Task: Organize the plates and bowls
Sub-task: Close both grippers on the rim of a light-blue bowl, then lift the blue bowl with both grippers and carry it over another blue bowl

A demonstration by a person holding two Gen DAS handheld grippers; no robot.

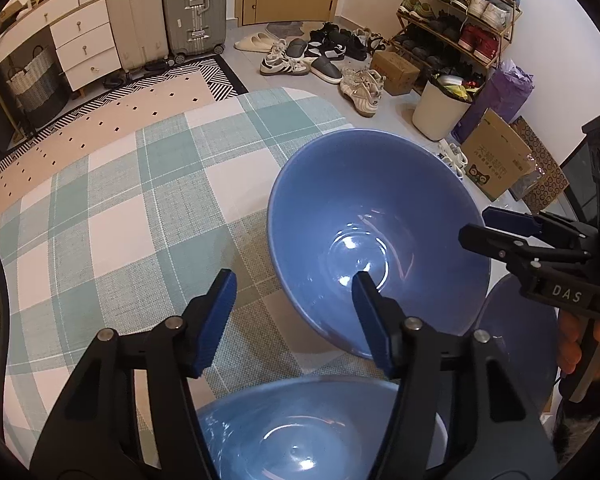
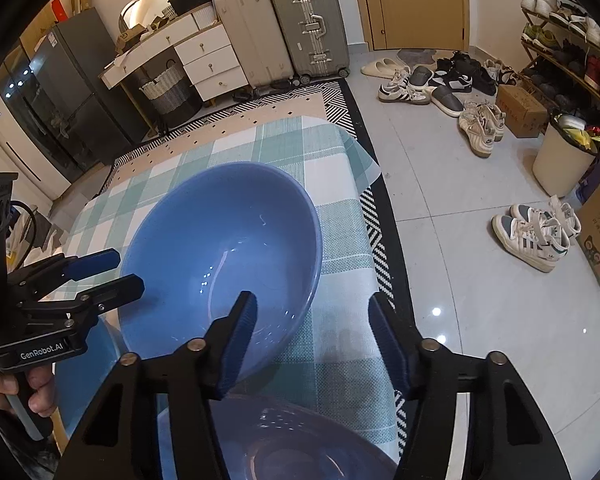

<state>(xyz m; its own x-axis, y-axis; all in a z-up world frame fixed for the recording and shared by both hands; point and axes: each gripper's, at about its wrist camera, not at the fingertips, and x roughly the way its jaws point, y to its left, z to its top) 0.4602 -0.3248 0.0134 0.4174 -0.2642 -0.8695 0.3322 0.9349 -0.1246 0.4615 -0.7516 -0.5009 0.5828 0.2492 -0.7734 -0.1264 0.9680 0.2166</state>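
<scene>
Large blue bowl point(image 1: 376, 240): upright on checked tablecloth point(image 1: 112, 208), between both grippers. Left gripper point(image 1: 294, 320): spread, right finger over near rim. Right gripper point(image 2: 314, 338): spread, left finger over rim, equally near. Second bowl point(image 1: 300, 432): beneath left gripper

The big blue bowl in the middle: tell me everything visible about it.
The blue bowl is deep, round, glossy like glazed ceramic, plain inside and empty, with light glints on its bottom. It appears tilted, mouth toward the cameras, over the checked tablecloth. The left gripper and right gripper are both open at its near rim; whether any finger touches it is unclear. Other blue dishes lie nearer.
</scene>
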